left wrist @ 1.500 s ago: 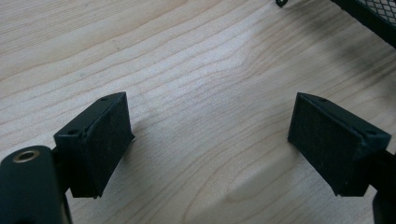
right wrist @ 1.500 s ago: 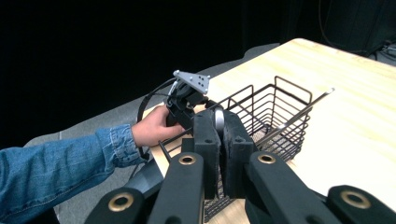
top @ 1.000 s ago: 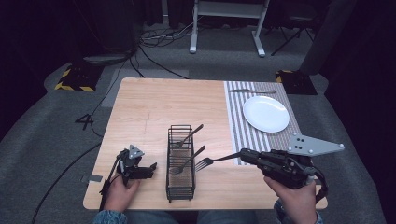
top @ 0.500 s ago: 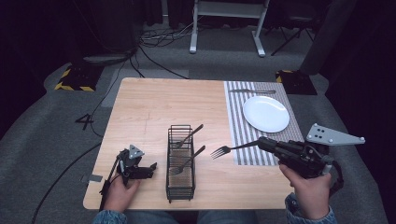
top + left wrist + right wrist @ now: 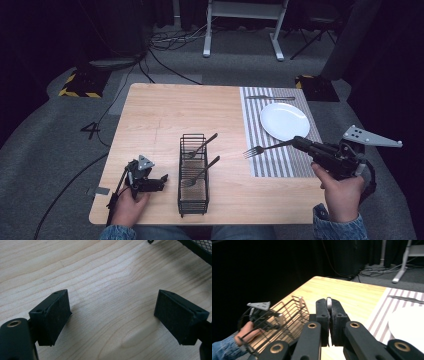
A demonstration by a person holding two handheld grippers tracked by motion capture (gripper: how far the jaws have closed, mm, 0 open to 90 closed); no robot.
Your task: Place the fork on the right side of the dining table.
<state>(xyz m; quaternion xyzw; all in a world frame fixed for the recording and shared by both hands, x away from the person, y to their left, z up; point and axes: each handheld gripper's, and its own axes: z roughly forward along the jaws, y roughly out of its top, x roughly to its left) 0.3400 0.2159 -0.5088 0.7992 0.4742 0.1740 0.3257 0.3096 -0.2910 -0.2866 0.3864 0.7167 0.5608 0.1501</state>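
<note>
High view: the right tool (image 5: pixel 296 143) pinches a fork (image 5: pixel 262 148) by its handle and holds it level in the air over the striped mat (image 5: pixel 255 131), tines pointing toward the rack (image 5: pixel 193 172). The step in hand looks like carrying the fork from the rack to the place setting. The next move probably calls for turning the fork to lie along the mat's stripes, lowering it onto the bare strip left of the plate (image 5: pixel 284 120), then spreading the jaws. Two more forks (image 5: pixel 201 147) lean in the rack. A knife (image 5: pixel 270 97) lies across the mat's far end, beyond the plate. The plate's rim is the thing to steer clear of; the strip beside it is narrow. The left tool (image 5: pixel 161 179) rests low on the counter (image 5: pixel 165 115) near the rack, well apart from the fork.

Left gripper view: the left tool's pads (image 5: pixel 58 315) stand spread wide with nothing but bare counter between them. A corner of the rack (image 5: pixel 197 248) shows at top right.

Right gripper view: the right tool's jaws are pressed together on the fork's handle (image 5: pixel 328 303), whose rounded end pokes up between them. Beyond lie the rack (image 5: pixel 287 312), the left hand (image 5: pixel 245 331) with its tool, the mat (image 5: pixel 382 312), the plate (image 5: pixel 409 325) and the knife (image 5: pixel 404 298).
</note>
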